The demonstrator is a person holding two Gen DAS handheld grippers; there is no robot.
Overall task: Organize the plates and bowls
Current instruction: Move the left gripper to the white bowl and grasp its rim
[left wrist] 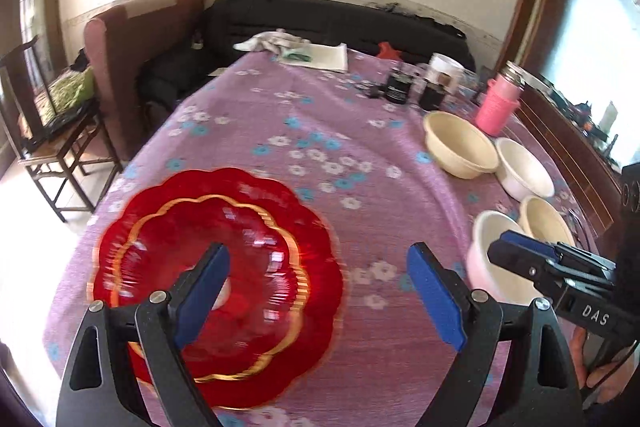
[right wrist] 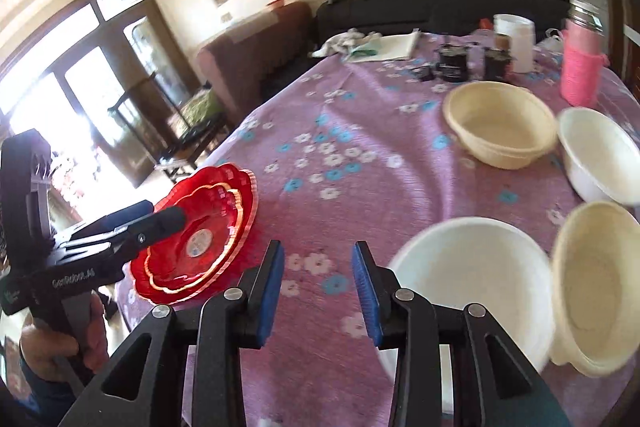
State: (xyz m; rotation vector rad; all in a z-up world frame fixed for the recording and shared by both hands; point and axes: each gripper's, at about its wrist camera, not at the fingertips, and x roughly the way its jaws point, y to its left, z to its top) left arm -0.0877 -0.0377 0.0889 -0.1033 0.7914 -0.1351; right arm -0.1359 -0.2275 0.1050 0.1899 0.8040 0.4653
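Flat on tablecloth (left wrist: 320, 131): stacked red plates (left wrist: 224, 267), rims up.

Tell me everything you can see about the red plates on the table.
The red plates are two scalloped, translucent, glassy-looking dishes, a smaller one nested in a larger one, each with a gold line along its rim. A round pale sticker shows at the centre. The stack lies flat, face up, on the purple flowered tablecloth near the table's edge, apart from the bowls. The left claw hangs open above it; whether a finger touches the plates cannot be told.
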